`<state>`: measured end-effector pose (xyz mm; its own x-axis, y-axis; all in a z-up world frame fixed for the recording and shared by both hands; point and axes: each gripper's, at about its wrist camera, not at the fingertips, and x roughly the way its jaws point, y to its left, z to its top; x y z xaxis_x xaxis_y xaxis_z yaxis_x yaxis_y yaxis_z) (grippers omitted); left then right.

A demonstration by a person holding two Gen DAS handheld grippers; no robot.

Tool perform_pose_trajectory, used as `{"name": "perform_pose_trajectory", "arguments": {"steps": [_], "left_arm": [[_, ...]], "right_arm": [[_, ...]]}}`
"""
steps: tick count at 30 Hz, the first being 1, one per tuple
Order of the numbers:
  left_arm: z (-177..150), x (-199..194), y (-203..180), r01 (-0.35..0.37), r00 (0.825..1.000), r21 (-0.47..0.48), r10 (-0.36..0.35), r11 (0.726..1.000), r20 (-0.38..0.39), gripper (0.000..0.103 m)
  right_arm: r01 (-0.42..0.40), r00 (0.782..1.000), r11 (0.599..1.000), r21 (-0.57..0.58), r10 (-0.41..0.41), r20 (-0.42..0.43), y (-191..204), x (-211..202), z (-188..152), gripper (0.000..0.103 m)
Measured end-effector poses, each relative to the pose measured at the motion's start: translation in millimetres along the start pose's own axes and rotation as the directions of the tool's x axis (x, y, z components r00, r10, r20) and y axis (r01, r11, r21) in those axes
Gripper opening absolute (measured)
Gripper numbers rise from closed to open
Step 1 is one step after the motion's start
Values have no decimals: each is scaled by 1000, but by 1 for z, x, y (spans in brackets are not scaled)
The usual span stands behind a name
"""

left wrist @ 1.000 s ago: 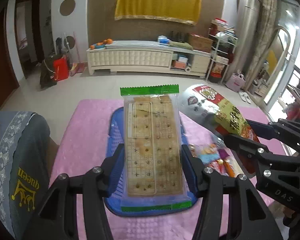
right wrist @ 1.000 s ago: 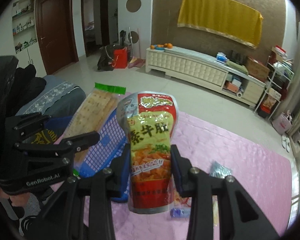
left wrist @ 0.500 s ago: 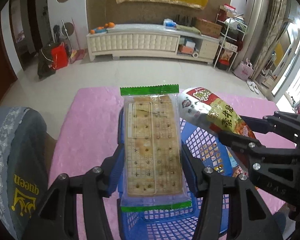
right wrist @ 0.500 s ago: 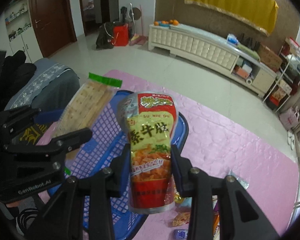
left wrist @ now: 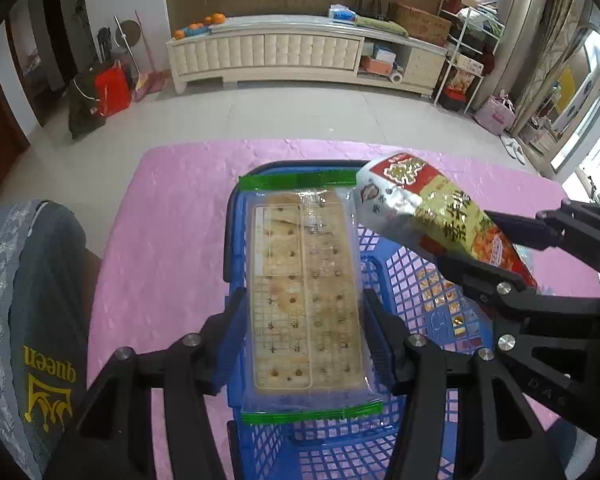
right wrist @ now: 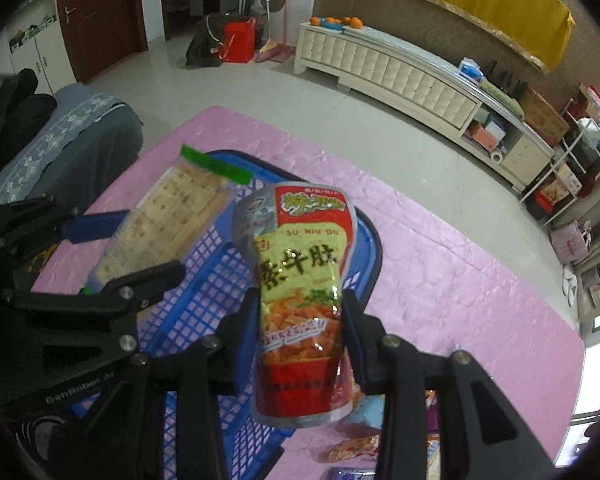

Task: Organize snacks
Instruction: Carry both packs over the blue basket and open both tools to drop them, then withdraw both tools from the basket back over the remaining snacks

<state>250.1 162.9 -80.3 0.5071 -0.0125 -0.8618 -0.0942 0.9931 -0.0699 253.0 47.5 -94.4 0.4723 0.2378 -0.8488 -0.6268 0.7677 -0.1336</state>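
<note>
1. Two packets are held above the blue basket (left wrist: pixel 400 280), one in each gripper, over a table covered by a pink cloth (left wrist: pixel 172 248).
2. The cracker packet (left wrist: pixel 306 300) – clear wrap with green sealed ends – is clamped by its long edges between the blue pads of the left gripper (left wrist: pixel 305 330); the fingers are seen about half open, pressed to both sides of the packet, which lies lengthwise over the left half of the basket.
3. The red and yellow pouch (right wrist: pixel 302 300) is seen upright between the fingers of the right gripper (right wrist: pixel 302 332), above the right side of the basket. The jaws have just been opening, and the pouch is still between them; the pads are seen right against its sides, though a firm press cannot be told.
4. In the left view, the pouch is tilted across the right rim of the basket, its silver top just beside the far end of the cracker packet.
5. A few small wrapped snacks (right wrist: pixel 352 448) are scattered on the cloth just outside the near right corner of the basket.
6. A grey cushion (left wrist: pixel 28 320) with yellow lettering is seen to the left of the basket, off the cloth.
</note>
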Motion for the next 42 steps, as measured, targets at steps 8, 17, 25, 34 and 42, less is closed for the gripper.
{"name": "perform_pose_trajectory", "arguments": {"steps": [8, 17, 25, 34, 42], "left_arm": [[1, -7, 12, -21, 1000, -29, 22, 999, 23, 68], [-15, -48, -5, -30, 997, 11, 29, 999, 73, 68], [-30, -99, -36, -19, 993, 47, 13, 999, 119, 71], [-47, -149, -74, -14, 985, 72, 2, 997, 173, 75], [-56, -167, -122, -16, 980, 131, -11, 991, 201, 79]], "right_arm": [[90, 996, 996, -20, -90, -4, -7, 4, 4, 74], [54, 998, 997, 59, -56, 25, -13, -34, -16, 77], [44, 995, 994, 103, -53, 88, -8, -97, -37, 78], [44, 988, 986, 161, -67, 140, -24, -153, -75, 78], [80, 979, 974, 209, -117, 167, -51, -181, -110, 80]]}}
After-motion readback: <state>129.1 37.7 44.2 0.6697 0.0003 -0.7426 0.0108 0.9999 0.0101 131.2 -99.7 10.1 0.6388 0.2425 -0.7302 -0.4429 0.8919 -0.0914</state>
